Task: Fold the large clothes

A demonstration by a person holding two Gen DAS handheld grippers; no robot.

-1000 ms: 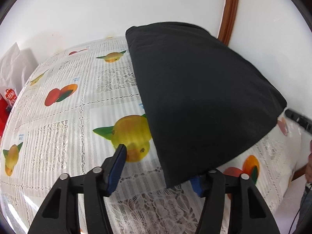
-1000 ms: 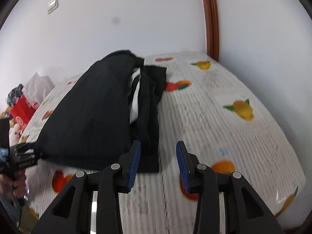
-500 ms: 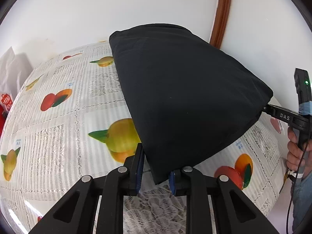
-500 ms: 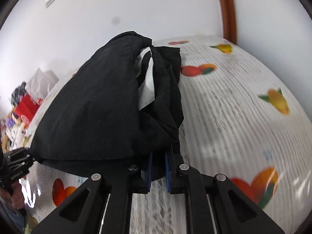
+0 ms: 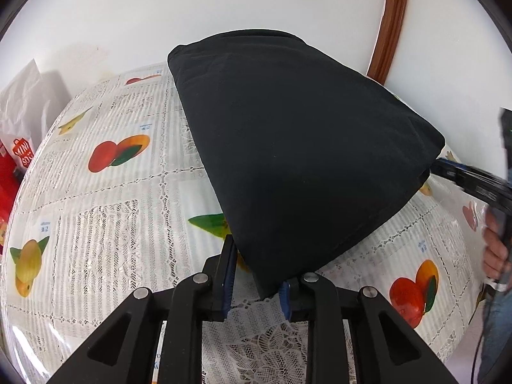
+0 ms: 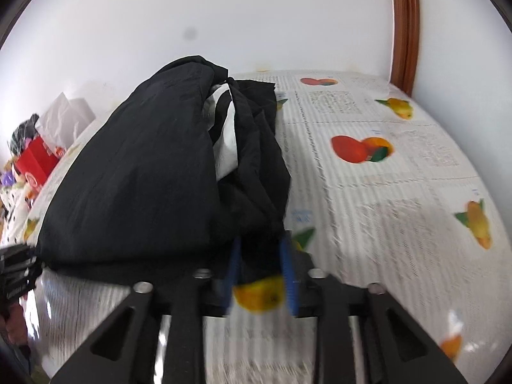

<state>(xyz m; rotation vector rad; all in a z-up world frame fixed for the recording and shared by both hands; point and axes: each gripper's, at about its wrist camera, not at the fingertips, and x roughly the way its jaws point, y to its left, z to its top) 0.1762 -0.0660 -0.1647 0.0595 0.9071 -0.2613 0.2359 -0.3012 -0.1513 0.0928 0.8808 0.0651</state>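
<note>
A folded black garment point(image 5: 297, 153) lies on the fruit-print tablecloth point(image 5: 105, 217). In the left wrist view its near corner sits between the jaws of my left gripper point(image 5: 256, 275), which stand slightly apart. In the right wrist view the garment point(image 6: 153, 172) shows bunched folds with a white lining. Its near end lies between the jaws of my right gripper point(image 6: 260, 268), which are parted, with the cloth loose between them. The right gripper also shows in the left wrist view point(image 5: 448, 169), at the garment's far right corner.
A white bag point(image 5: 19, 105) and a red bag point(image 5: 12, 166) stand at the table's left end. A brown door frame point(image 5: 390, 22) runs up the white wall behind. The left gripper and hand show at the left edge of the right wrist view point(image 6: 16, 268).
Both grippers closed on the garment's near corners half a second ago. Now both sets of jaws have parted again, and the right view has shifted with motion blur.
</note>
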